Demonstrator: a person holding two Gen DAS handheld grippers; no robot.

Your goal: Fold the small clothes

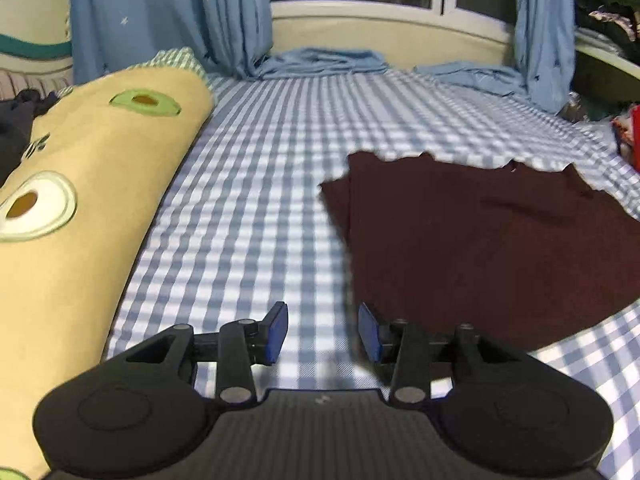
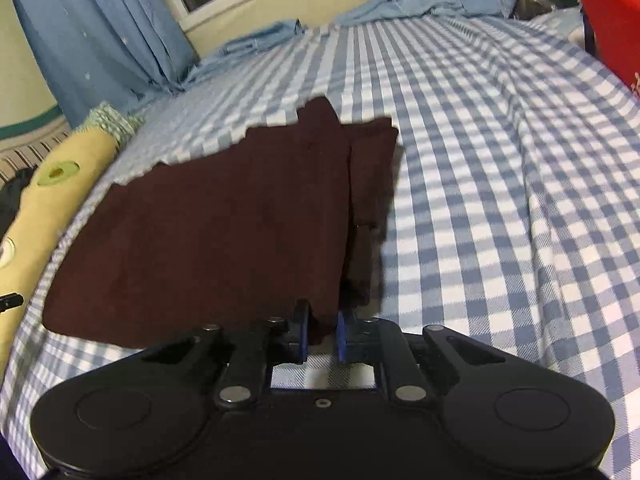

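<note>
- Dark maroon garment [image 2: 208,240] spread flat on blue-checked bedsheet [image 2: 500,200], beside avocado-print pillow [image 1: 80,200].
- R gripper [image 2: 322,338] clenched on garment's near corner.
- L gripper [image 1: 323,332] released, pads apart, nothing between, just left of garment.

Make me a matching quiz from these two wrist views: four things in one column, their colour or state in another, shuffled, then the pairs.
1. left gripper
2. right gripper
3. dark maroon cloth garment
4. long bolster pillow

A. tan with avocado prints
B. jaws shut on the garment's near corner
C. lying flat on the blue-and-white checked bedsheet
D. jaws open, nothing between them

Pairs: 1-D, 2-B, 3-C, 4-A
</note>
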